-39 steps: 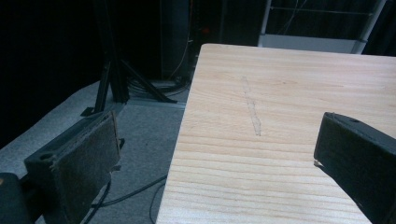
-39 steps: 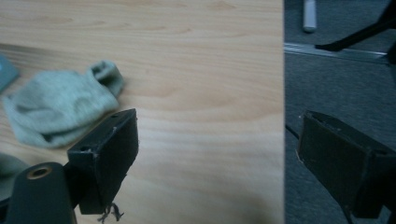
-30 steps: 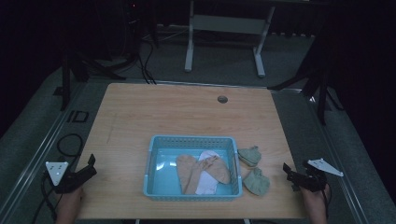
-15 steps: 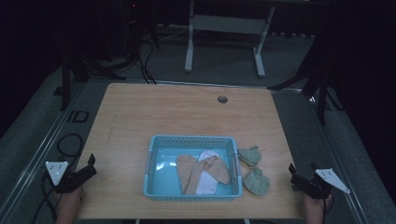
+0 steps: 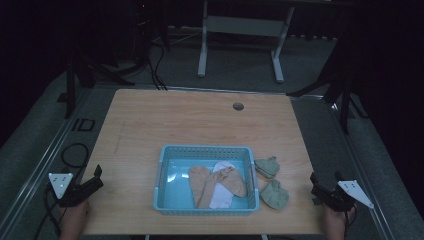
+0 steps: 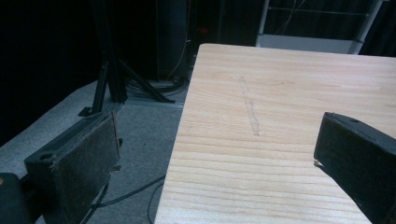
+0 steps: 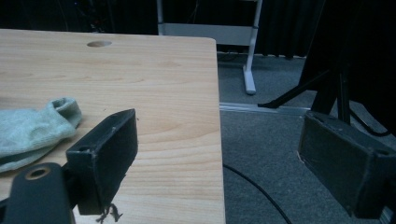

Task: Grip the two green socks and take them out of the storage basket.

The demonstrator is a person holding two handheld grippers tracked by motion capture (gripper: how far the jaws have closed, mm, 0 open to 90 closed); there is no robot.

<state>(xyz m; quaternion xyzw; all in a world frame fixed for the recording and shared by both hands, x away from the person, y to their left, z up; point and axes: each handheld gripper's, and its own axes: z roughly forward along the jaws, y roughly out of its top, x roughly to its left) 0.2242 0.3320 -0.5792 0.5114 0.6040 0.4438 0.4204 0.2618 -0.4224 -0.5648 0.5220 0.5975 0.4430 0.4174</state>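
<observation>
I see a light wooden rectangular surface [image 5: 175,125] with a round cable hole [image 5: 238,106]; behind it, a grey metal stand [image 5: 240,30] on carpeted floor.

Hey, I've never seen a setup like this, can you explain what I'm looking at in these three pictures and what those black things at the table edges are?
A person sits at a wooden table and holds a hand tool with a two-jaw claw in each hand. The high view looks down from above: the left claw is at the table's left edge, the right claw at its right edge. The other two pictures come from cameras riding on the tools, looking out between their black jaws. Both claws are open and hold nothing. On the table stands a blue basket with tan socks and a white sock in it. Two green socks lie just right of the basket; one green sock shows in the right gripper view.
</observation>
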